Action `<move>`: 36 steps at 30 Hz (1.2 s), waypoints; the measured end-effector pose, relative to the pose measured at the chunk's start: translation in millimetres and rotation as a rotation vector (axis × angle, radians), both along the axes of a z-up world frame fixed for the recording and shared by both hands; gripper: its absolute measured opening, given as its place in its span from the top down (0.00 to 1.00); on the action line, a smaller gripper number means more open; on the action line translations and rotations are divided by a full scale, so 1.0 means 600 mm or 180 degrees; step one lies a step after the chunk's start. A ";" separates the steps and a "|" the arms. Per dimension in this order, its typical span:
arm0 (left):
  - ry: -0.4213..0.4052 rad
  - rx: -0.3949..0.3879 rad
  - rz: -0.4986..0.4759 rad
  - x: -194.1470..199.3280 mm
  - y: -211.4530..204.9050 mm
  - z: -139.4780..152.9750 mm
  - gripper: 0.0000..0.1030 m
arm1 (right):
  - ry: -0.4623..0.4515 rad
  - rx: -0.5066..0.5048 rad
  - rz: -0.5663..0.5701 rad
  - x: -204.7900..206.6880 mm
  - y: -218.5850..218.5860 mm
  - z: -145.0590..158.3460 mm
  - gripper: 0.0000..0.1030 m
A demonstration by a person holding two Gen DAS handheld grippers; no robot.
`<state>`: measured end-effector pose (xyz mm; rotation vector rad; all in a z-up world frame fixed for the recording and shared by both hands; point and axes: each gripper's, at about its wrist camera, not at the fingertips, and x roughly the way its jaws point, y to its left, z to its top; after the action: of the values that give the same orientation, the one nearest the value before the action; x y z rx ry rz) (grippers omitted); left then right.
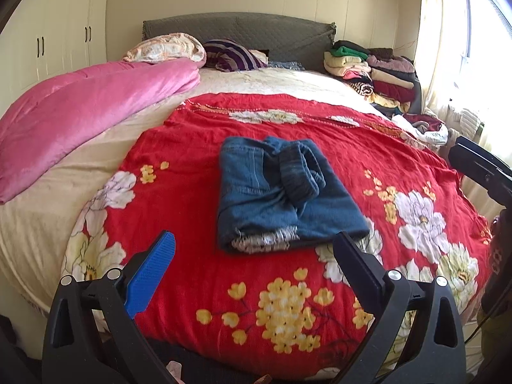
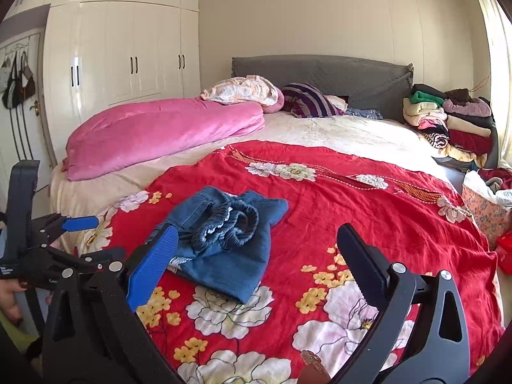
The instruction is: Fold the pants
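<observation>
Blue denim pants (image 1: pixel 281 192) lie folded into a compact bundle on the red floral bedspread (image 1: pixel 320 304), elastic waistband curled on top. They also show in the right wrist view (image 2: pixel 227 243). My left gripper (image 1: pixel 254 251) is open and empty, hovering just in front of the bundle. My right gripper (image 2: pixel 256 249) is open and empty, to the right of the bundle and pulled back from it. The left gripper also shows at the left edge of the right wrist view (image 2: pixel 64 230).
A pink quilt (image 1: pixel 89 108) lies along the bed's left side. Stacks of folded clothes (image 1: pixel 371 70) sit at the far right near the grey headboard (image 1: pixel 236 28). White wardrobes (image 2: pixel 128 51) stand at left. A floral box (image 2: pixel 486 211) is beside the bed at right.
</observation>
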<state>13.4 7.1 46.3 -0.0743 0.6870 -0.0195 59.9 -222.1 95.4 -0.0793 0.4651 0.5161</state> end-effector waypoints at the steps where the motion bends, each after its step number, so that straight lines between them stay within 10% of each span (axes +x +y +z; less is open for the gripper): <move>1: 0.0013 -0.0004 0.0000 -0.002 0.000 -0.003 0.04 | 0.0012 0.0000 0.0011 -0.002 0.001 -0.002 0.09; 36: 0.0361 -0.0131 0.0219 -0.023 0.038 -0.085 0.04 | 0.0758 -0.0136 -0.0002 -0.019 0.032 -0.137 0.09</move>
<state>-0.6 29.8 -4.6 -0.1393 0.7970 0.0369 48.4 -203.0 13.0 -0.0590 0.7089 0.5173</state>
